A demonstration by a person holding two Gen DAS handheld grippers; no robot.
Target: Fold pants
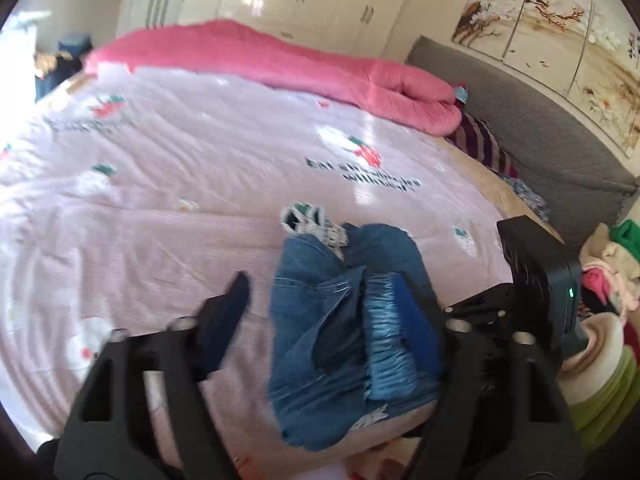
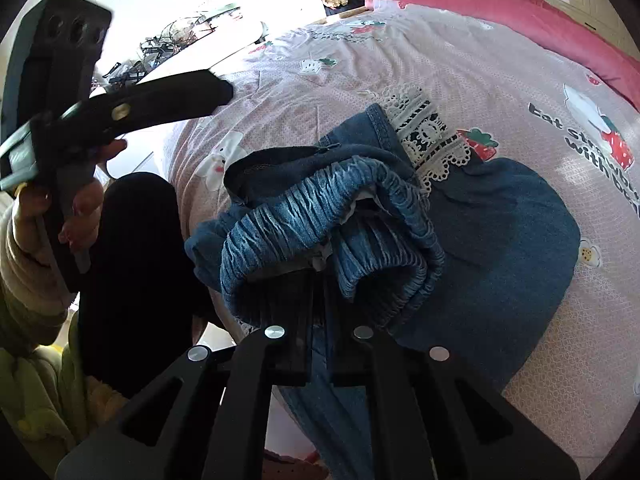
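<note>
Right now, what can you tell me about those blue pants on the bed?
The pants are blue denim, small, with a gathered elastic waistband and white lace trim. They lie bunched and partly folded near the bed's edge on the pink printed bedsheet. The right gripper is shut on the waistband, lifting it. The left gripper is open, with one finger against the cloth.
</note>
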